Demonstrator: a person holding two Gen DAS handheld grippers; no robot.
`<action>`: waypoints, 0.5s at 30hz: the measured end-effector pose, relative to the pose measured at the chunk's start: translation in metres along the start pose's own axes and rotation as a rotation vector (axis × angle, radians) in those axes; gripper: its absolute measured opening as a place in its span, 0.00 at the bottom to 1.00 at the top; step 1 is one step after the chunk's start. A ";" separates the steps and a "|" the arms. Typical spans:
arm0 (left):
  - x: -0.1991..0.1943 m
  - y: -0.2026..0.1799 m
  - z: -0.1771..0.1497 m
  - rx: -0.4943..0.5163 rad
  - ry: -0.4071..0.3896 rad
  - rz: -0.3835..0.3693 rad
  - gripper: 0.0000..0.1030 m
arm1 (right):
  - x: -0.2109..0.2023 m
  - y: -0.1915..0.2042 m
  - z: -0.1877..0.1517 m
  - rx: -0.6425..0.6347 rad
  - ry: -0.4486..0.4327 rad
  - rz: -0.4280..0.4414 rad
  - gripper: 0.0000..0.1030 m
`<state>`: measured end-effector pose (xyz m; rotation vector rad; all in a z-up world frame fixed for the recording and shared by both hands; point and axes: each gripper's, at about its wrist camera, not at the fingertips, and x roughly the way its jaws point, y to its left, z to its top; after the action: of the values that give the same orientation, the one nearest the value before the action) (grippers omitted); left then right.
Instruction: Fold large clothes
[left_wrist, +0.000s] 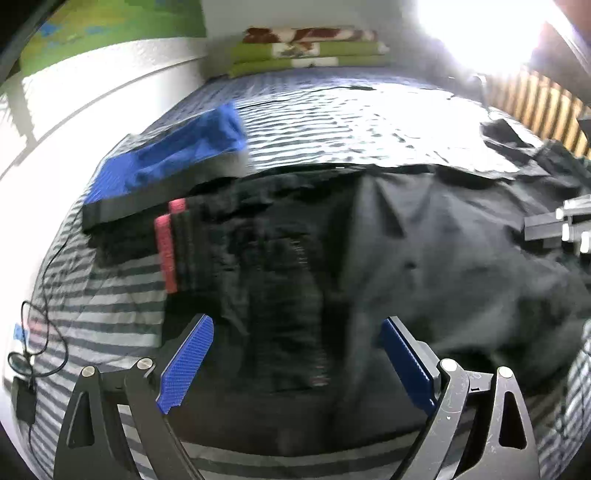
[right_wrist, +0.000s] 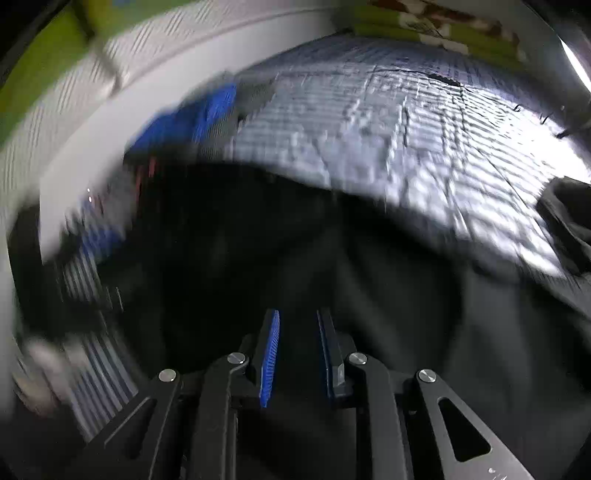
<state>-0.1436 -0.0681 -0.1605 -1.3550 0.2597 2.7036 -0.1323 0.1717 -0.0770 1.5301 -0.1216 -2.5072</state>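
A large black garment (left_wrist: 388, 240) lies spread over the striped bed (left_wrist: 351, 122), with a red-edged part (left_wrist: 165, 251) at its left side. My left gripper (left_wrist: 295, 321) hovers over the garment's near portion. It is open wide, with nothing between its blue pads (left_wrist: 188, 362). The right wrist view is blurred. There my right gripper (right_wrist: 298, 314) points down at the same black garment (right_wrist: 295, 240). Its pads (right_wrist: 269, 354) stand a narrow gap apart and I see no cloth pinched between them. A black and white object (left_wrist: 557, 225) rests on the garment at the right edge.
A blue garment (left_wrist: 166, 158) lies at the bed's left, beside a white wall (left_wrist: 92, 85). Green and patterned folded bedding (left_wrist: 306, 51) is stacked at the far end. More dark clothes (left_wrist: 517, 140) sit at the right, by wooden slats (left_wrist: 535, 99). A cable and black box (left_wrist: 26, 398) lie near left.
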 end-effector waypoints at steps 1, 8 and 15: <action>0.003 -0.004 0.001 0.011 0.007 -0.016 0.92 | 0.002 -0.001 -0.014 -0.017 0.015 -0.050 0.24; 0.015 -0.017 -0.004 0.074 0.033 0.104 0.95 | -0.078 -0.092 -0.081 0.269 -0.031 -0.157 0.26; -0.014 -0.030 0.008 0.048 -0.040 -0.038 0.95 | -0.193 -0.198 -0.113 0.525 -0.222 -0.314 0.43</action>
<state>-0.1365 -0.0369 -0.1476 -1.2783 0.2908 2.6722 0.0285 0.4100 0.0046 1.5260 -0.6702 -3.0671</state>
